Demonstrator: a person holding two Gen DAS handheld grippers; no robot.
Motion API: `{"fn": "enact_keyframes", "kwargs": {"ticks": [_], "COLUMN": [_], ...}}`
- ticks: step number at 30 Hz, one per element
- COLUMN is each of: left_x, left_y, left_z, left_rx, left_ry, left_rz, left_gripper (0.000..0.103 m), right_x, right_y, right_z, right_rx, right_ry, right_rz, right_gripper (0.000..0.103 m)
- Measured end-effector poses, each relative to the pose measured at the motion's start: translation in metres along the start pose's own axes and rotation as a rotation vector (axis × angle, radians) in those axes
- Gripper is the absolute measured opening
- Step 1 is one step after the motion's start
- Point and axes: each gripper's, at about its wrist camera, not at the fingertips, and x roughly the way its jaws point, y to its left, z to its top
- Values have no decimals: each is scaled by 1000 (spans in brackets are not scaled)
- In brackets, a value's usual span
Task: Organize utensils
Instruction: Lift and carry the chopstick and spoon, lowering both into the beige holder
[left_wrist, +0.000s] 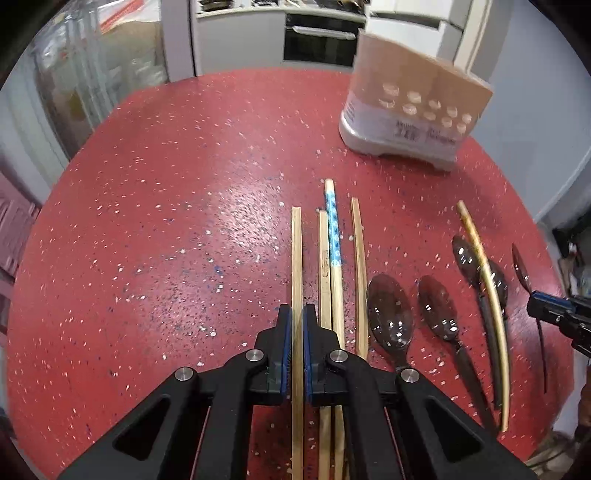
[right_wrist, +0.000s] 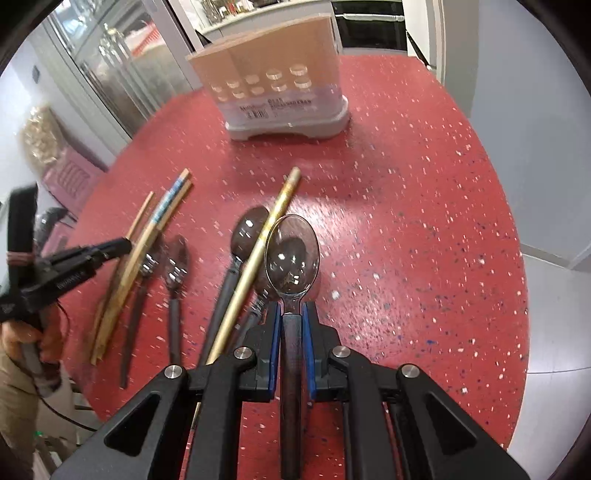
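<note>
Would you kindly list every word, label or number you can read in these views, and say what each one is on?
No text here can be read with confidence.
Utensil holder label: dark print and a barcode-like block, too blurred to read.
Plain chopstick: a small mark, too small to read.
Left tool side: white lettering, too blurred to read.
Blue-patterned chopstick: pattern only, no letters visible.

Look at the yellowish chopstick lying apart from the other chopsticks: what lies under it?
The yellowish chopstick lies across a dark spoon and the spoon beside it; where it crosses them, parts of both are covered.
</note>
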Motion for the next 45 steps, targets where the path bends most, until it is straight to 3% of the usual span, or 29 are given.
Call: {"fn": "enact_keyframes", "kwargs": {"ticks": [6,16,30,39,45], "left_x": [-38,-90,-140,-131,-98], "left_y": [4,-1,-18,-31,-40], "left_z": [7,55,180,248,265], "left_rx": [-70,-114,-101,-87,-81], "left_ry": [-108,-271,-462,-533,-530], "left_rz": [-41,-141,-210,-184,-173], "left_gripper": [31,31,31,31,31], "right_x": [-27,-62,-94,-85,-60], "right_y": [-1,3,11,14,20], "right_z": [15,65,161,225,251], "right_rx": [22,23,-40,-60,-113], "right_ry": [-73,-193,-352,-447,-516], "right_rz": [89,158,168,171,135], "right_gripper": [13,13,13,13,13]}}
